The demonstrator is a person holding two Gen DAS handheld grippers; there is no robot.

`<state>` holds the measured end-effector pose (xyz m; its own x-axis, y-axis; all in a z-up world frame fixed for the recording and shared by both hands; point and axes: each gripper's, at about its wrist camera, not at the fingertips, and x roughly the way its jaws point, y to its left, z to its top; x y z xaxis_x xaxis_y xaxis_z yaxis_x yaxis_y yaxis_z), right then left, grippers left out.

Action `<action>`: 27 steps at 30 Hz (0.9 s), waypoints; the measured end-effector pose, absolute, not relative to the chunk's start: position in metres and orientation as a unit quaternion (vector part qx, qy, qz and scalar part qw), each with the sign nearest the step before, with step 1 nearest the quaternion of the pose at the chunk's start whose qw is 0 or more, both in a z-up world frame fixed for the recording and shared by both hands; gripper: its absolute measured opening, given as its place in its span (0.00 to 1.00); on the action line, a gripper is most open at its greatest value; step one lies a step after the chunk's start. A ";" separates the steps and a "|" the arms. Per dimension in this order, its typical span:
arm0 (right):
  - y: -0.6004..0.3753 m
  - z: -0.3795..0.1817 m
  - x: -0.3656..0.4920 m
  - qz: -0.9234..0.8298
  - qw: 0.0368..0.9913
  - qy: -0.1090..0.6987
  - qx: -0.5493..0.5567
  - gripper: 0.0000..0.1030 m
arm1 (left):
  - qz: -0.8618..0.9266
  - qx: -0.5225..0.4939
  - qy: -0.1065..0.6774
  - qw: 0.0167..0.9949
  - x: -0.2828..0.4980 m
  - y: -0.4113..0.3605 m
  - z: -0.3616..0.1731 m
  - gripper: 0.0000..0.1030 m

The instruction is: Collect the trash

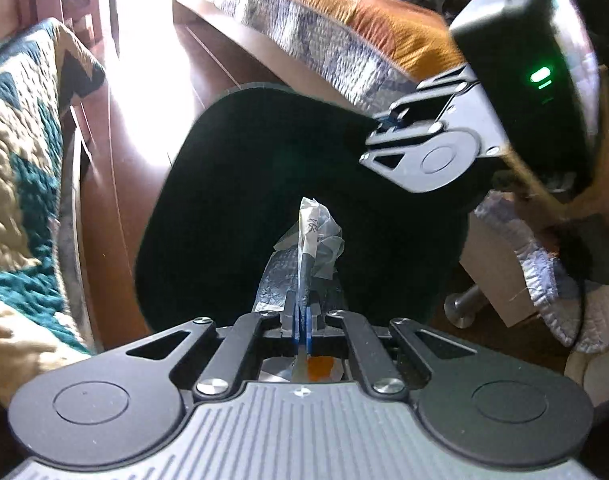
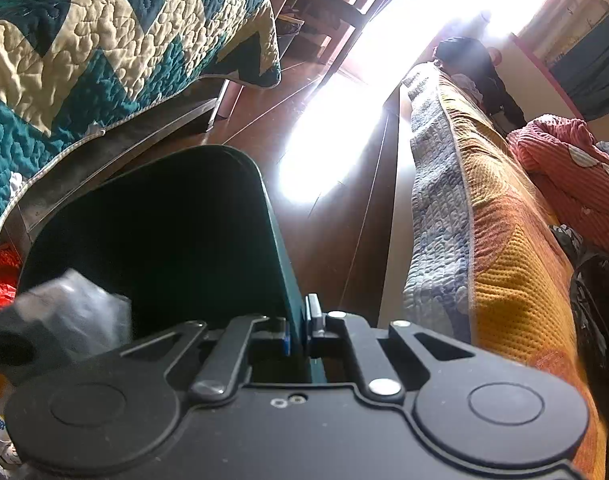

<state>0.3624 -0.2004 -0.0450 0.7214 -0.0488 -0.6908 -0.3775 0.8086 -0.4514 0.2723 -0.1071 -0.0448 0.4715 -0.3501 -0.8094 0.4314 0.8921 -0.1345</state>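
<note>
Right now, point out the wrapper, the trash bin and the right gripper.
wrapper [image 1: 310, 236]: left wrist view, on its crumpled clear plastic above the fingers.
trash bin [image 2: 282, 240]: right wrist view, on its teal side wall.
right gripper [image 2: 300, 328]: right wrist view, between its fingertips at the bin's rim.

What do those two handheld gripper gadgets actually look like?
Each is matte black plastic: the left gripper has a grey ribbed body, folding link arms with silver screws, round discs either side and blue-padded fingers. The right gripper matches; its boxy back shows a green light.
</note>
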 end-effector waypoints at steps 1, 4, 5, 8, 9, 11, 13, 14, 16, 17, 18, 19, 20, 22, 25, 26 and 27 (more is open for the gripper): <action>-0.201 -0.045 0.363 0.093 0.880 0.362 -0.294 0.06 | -0.227 0.043 0.464 0.855 0.275 -0.110 -0.049 0.02; -0.201 -0.045 0.363 0.094 0.880 0.362 -0.292 0.06 | -0.223 0.049 0.470 0.853 0.278 -0.114 -0.060 0.02; -0.201 -0.044 0.363 0.094 0.880 0.362 -0.292 0.06 | -0.221 0.049 0.472 0.852 0.278 -0.116 -0.062 0.02; -0.201 -0.044 0.364 0.096 0.880 0.362 -0.292 0.07 | -0.218 0.051 0.476 0.851 0.280 -0.119 -0.069 0.02; -0.201 -0.044 0.364 0.096 0.880 0.362 -0.293 0.07 | -0.215 0.054 0.475 0.852 0.279 -0.120 -0.070 0.02; -0.200 -0.044 0.364 0.097 0.880 0.361 -0.293 0.07 | -0.211 0.059 0.473 0.853 0.278 -0.125 -0.070 0.03; -0.200 -0.044 0.364 0.097 0.880 0.361 -0.292 0.07 | -0.208 0.060 0.474 0.853 0.279 -0.126 -0.071 0.03; -0.200 -0.044 0.364 0.098 0.880 0.361 -0.293 0.07 | -0.207 0.059 0.475 0.853 0.280 -0.126 -0.071 0.04; -0.199 -0.044 0.364 0.097 0.880 0.362 -0.293 0.07 | -0.208 0.058 0.477 0.852 0.277 -0.124 -0.070 0.05; -0.200 -0.044 0.364 0.098 0.880 0.362 -0.292 0.07 | -0.206 0.060 0.478 0.852 0.275 -0.124 -0.070 0.05; -0.200 -0.044 0.364 0.097 0.880 0.362 -0.292 0.07 | -0.205 0.062 0.477 0.852 0.275 -0.123 -0.070 0.06; -0.200 -0.044 0.364 0.097 0.880 0.362 -0.292 0.07 | -0.205 0.062 0.477 0.852 0.274 -0.121 -0.070 0.06; -0.200 -0.044 0.364 0.097 0.880 0.363 -0.291 0.07 | -0.204 0.062 0.477 0.852 0.274 -0.120 -0.070 0.06; -0.200 -0.043 0.365 0.096 0.880 0.364 -0.289 0.07 | -0.202 0.061 0.479 0.852 0.273 -0.118 -0.070 0.07; -0.201 -0.044 0.364 0.096 0.879 0.366 -0.289 0.07 | -0.202 0.061 0.479 0.852 0.273 -0.117 -0.069 0.11; -0.201 -0.044 0.364 0.096 0.879 0.366 -0.289 0.07 | -0.202 0.061 0.479 0.852 0.273 -0.116 -0.069 0.13; -0.202 -0.044 0.364 0.096 0.879 0.367 -0.289 0.07 | -0.203 0.062 0.477 0.853 0.272 -0.115 -0.068 0.15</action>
